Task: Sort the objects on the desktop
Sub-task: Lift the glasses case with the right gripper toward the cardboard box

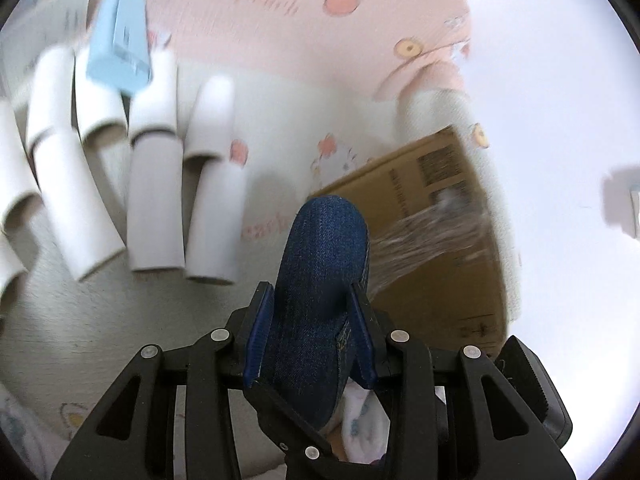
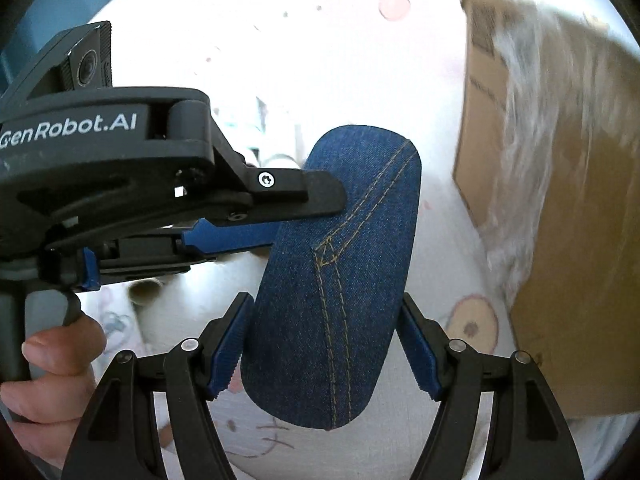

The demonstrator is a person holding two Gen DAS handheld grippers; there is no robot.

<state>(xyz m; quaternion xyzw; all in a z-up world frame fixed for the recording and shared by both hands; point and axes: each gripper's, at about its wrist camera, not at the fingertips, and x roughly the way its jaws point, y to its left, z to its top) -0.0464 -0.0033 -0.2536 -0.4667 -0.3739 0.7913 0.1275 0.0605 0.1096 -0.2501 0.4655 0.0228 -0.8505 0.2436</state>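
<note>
Left gripper (image 1: 312, 304): jaws clamped on the blue denim oblong case (image 1: 320, 280), both blue ribbed pads pressed against its sides, case rising out past the fingertips. From the right wrist view the same left gripper (image 2: 320, 208) comes in from the left and holds the case's (image 2: 336, 276) upper half, case tilted and held up above the surface.

Right gripper (image 2: 326, 340): jaws spread either side of the case's lower half. Left pad looks to be touching or nearly so; right pad (image 2: 418, 354) stands just clear. No firm grip visible.

A hand (image 2: 52, 384) wraps the left gripper's handle.

Further out: brown cardboard box with clear tape (image 1: 432, 236) just right of the case. White cylindrical tubes (image 1: 156, 184) lie side by side to the left, with a light blue rectangular box (image 1: 120, 44) resting on their far ends. All of it sits on a pink and white patterned cloth (image 1: 300, 40). Both views are motion-blurred.
</note>
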